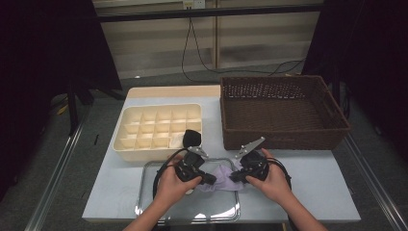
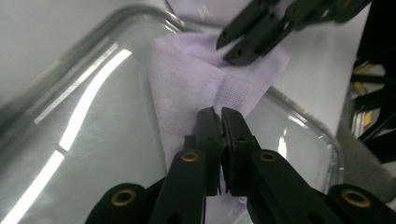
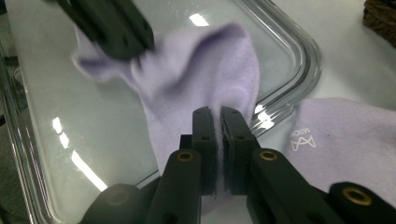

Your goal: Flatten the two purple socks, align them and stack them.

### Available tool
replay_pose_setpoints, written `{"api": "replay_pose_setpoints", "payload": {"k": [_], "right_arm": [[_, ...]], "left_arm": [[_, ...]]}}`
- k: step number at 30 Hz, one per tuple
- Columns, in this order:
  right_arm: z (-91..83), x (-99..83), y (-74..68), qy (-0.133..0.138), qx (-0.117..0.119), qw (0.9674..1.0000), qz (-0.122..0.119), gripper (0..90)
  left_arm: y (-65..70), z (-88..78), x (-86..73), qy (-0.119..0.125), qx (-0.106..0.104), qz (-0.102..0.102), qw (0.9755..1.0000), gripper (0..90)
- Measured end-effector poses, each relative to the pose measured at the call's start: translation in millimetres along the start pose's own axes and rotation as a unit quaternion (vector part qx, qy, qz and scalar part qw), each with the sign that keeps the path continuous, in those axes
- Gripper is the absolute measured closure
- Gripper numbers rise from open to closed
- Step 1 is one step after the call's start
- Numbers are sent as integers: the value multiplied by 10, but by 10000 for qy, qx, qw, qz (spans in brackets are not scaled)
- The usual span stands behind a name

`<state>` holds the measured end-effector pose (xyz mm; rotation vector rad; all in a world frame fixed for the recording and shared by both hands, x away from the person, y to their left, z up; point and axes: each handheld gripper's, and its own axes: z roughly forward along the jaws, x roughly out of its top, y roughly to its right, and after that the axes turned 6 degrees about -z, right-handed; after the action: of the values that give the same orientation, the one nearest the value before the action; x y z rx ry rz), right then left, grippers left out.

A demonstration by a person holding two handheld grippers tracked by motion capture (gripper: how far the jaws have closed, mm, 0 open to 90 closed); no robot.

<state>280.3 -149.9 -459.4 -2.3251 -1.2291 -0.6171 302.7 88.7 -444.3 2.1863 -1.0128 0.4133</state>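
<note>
The left gripper (image 2: 218, 112) has its 2 black jaws pinched tight on the pale lilac fabric sock (image 2: 187, 79). The right gripper (image 3: 218, 112) likewise clamps the sock at its 3 o'clock end. The sock lies over the clear glass rectangular tray (image 1: 154, 168), at 6 o'clock from the cream plastic divided organiser box (image 1: 159, 126).

Wicker basket (image 1: 284, 111), compartment box (image 1: 159, 127)

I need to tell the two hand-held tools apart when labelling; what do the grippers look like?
Both look alike: the left gripper and right gripper are black, each with two flat black jaws on arms with brass-coloured rivets, a grey three-cornered plate on top and a black cable looping off.
</note>
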Motion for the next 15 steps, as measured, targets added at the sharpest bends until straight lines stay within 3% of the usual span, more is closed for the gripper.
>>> {"api": "replay_pose_setpoints", "payload": {"k": [2, 4, 8, 15], "right_arm": [[-5, -6, -1, -8, 13, 10000, 2, 862], [-6, -17, 0, 15, 34, 10000, -24, 862], [-23, -55, -8, 21, 55, 10000, -15, 862], [-71, -118, -32, 35, 26, 10000, 18, 862]], "left_arm": [[-39, -80, 12, 60, 66, -30, 10000, 871], [-100, -135, 13, 157, -8, -170, 9997, 871], [-239, -159, -17, 201, 73, -456, 9987, 869], [-320, -163, -28, 146, 54, -561, 9983, 866]]}}
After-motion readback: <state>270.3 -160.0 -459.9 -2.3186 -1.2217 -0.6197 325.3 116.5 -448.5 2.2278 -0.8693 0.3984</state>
